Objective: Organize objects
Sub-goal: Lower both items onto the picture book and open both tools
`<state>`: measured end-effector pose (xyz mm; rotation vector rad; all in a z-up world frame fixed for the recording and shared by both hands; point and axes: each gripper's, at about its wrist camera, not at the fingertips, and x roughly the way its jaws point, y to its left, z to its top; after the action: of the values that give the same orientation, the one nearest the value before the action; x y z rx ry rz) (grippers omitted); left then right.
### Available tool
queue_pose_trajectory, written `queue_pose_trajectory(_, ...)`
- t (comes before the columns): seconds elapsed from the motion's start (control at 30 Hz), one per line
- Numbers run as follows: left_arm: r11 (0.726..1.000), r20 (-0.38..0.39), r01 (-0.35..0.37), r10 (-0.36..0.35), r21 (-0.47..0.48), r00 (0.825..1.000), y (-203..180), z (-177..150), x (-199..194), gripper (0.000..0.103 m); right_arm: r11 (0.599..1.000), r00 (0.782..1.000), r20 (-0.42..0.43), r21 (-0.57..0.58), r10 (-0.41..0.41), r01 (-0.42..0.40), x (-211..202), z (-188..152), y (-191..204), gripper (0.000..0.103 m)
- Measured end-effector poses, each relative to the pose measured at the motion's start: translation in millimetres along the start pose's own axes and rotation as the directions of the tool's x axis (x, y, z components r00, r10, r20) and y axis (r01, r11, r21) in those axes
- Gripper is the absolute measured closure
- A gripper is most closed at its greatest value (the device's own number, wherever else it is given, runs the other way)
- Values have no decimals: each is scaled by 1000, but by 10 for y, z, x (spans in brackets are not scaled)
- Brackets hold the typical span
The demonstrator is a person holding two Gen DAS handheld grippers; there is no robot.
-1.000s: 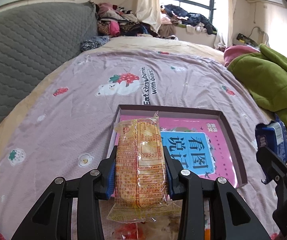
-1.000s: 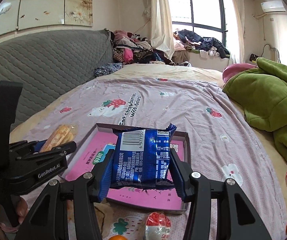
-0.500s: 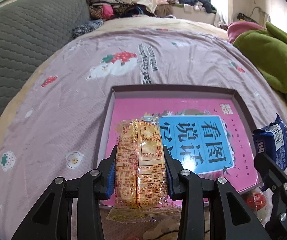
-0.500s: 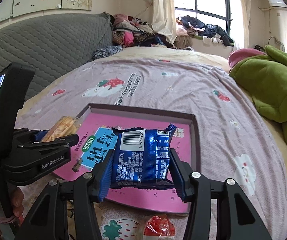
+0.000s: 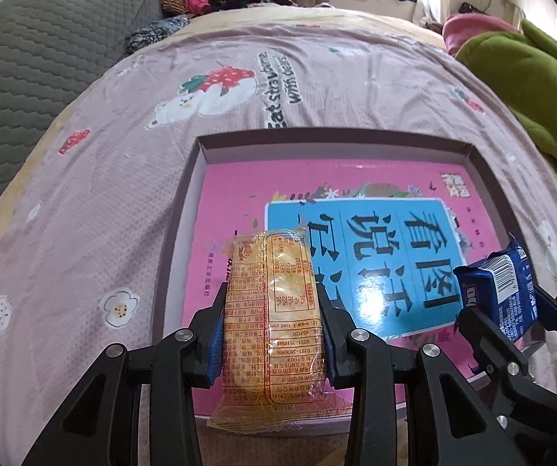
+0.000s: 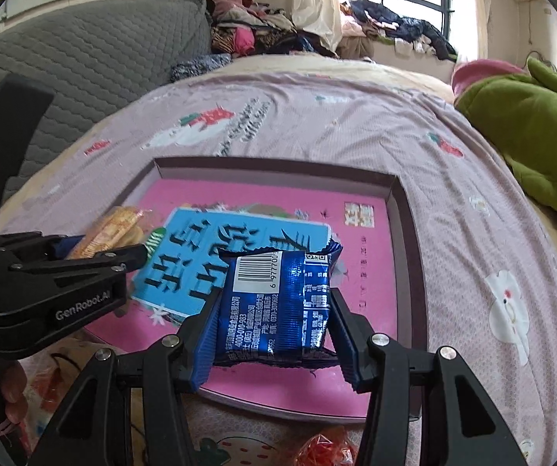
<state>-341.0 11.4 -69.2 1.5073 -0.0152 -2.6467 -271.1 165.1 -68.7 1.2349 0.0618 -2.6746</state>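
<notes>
1. Left tool: clamped on the yellow biscuit pack, pads on both long sides, pack lengthwise between them. Right tool: clamped on the blue snack pack, barcode side up.
2. Both packs hang above the pink box tray on the bed; yellow over its near-left part, blue over near-right.
3. Risks: tools sit just beside each other, so they could bump on release. Foil is slick, so a pack may slide out early. A pack dropped at the near rim could tip out onto the bed.
4. Pose: both tools pitched steeply down toward the tray; a hand grips the left handle.
</notes>
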Motion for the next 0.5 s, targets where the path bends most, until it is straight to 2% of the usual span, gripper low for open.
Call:
queue_pose_trajectory(0.1, 1000, -28, -5, 5, 3, 1000, -18, -10, 81, 63, 1000, 999, -34, 8, -17, 18, 100, -36, -23, 51)
queue_pose_trajectory(0.27, 1000, -70, -19, 20, 14, 997, -48, -19, 227, 63, 1000, 999, -46, 19, -24, 25, 147, -53, -58, 51)
queue_pose_trajectory(0.5, 1000, -86, -4, 5, 11, 996, -38, -5, 266, 62, 999, 997, -69, 27, -19, 21, 175, -71, -71, 51)
